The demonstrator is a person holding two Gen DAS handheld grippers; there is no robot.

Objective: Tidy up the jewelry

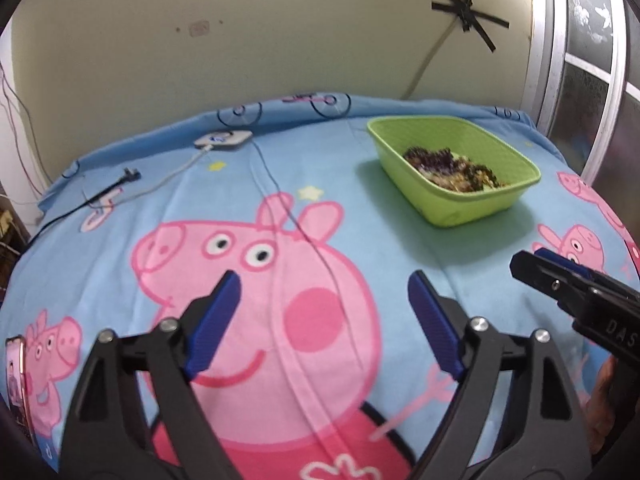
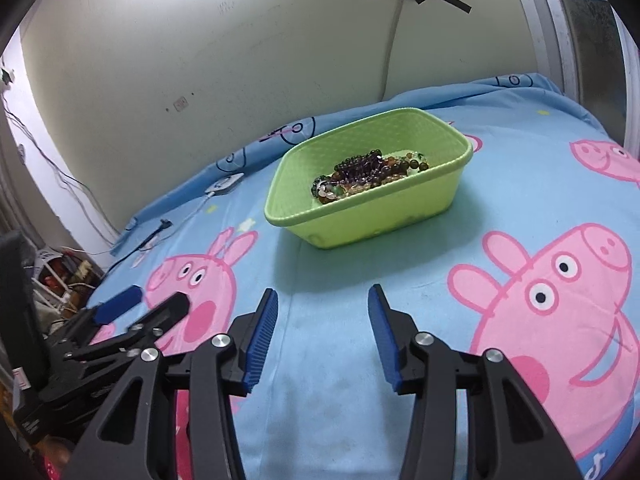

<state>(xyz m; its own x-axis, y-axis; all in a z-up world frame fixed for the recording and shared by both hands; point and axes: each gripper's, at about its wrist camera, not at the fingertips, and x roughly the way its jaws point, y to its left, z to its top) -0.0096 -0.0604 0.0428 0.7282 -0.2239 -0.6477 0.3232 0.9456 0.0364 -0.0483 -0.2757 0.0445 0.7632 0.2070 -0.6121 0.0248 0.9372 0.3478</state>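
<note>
Both my tongs, left (image 1: 324, 320) and right (image 2: 322, 334), gape wide, holding nothing. I should dip the right straight into the green basket (image 2: 360, 216) at frame centre and pinch one bead strand (image 2: 370, 172) only.

The beaded jewelry (image 1: 452, 168) in the green basket (image 1: 476, 204) is blurred in the left wrist view; individual pieces cannot be separated. The phone (image 1: 16, 384) is cut off by the left edge. The right gripper (image 1: 560, 276) is cut off at the right edge, its jaw state indeterminate there.
</note>
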